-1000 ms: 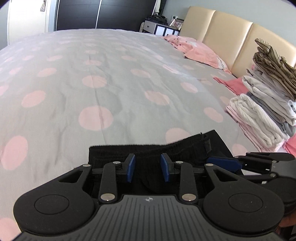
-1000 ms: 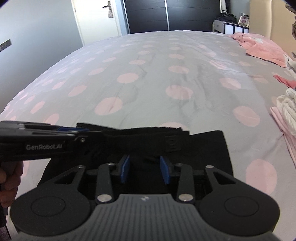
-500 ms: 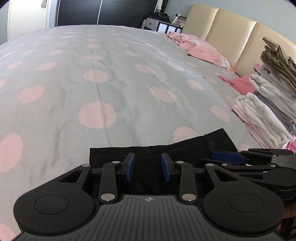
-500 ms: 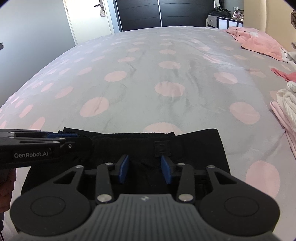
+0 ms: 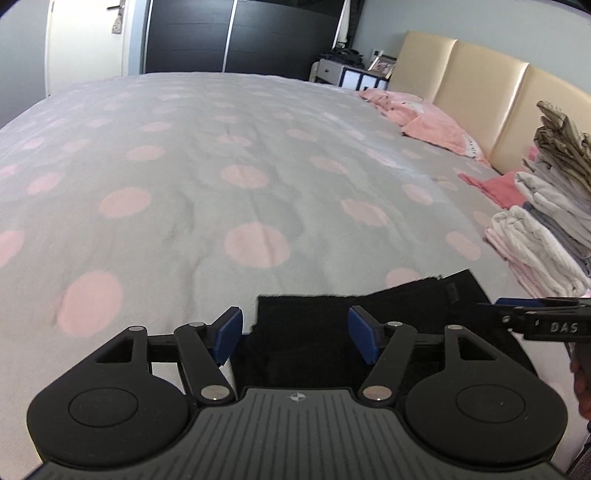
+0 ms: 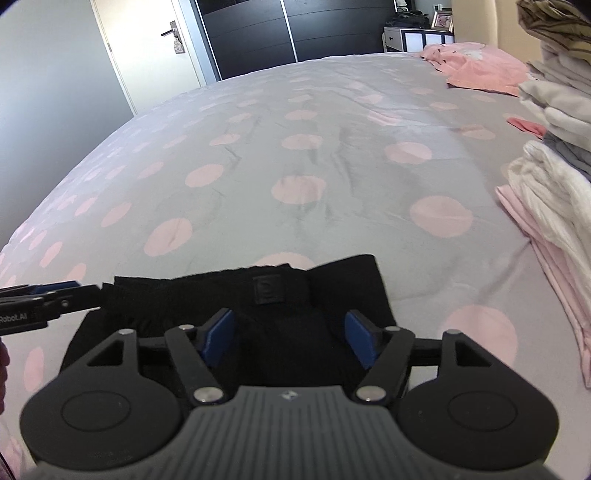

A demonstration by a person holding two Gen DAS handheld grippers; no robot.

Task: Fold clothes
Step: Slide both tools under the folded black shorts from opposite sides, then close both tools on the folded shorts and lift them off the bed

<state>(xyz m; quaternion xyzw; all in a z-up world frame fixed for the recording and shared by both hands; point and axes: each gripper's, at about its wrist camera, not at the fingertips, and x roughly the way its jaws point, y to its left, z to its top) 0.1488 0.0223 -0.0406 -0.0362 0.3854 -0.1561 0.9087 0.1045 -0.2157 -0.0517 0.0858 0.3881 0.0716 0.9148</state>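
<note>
Left wrist view takes in the bed (image 5: pixel 229 177), which fills most of the frame under a grey cover with pink dots. Taking the bed as the landmark: a cream padded headboard (image 5: pixel 476 96) runs along its right edge, a dark wardrobe (image 5: pixel 236 33) and a white door (image 5: pixel 85 40) stand beyond its far end, and a small drawer unit (image 5: pixel 347 74) sits past its far right corner.

On the bed's right side, against the headboard, a stack of folded clothes (image 5: pixel 546 221) rises in white, grey, pink and striped layers. Farther along that side lies a loose pink garment (image 5: pixel 424 122).

At the bed's near edge, toward the right, the black garment (image 5: pixel 325 332) lies flat and folded, its waistband edge facing the middle of the bed. In the right wrist view the same black garment (image 6: pixel 258 306) shows a small square label at its upper edge.

The left gripper (image 5: pixel 296 338) hangs over the garment's left part with its jaws spread and opening; cloth lies beneath and between the blue pads, which do not press on it. The right gripper (image 6: pixel 289 338) sits over the garment's right part, its jaws likewise spread and opening, cloth between them but unpinched. Each gripper's tip shows at the edge of the other's view.
</note>
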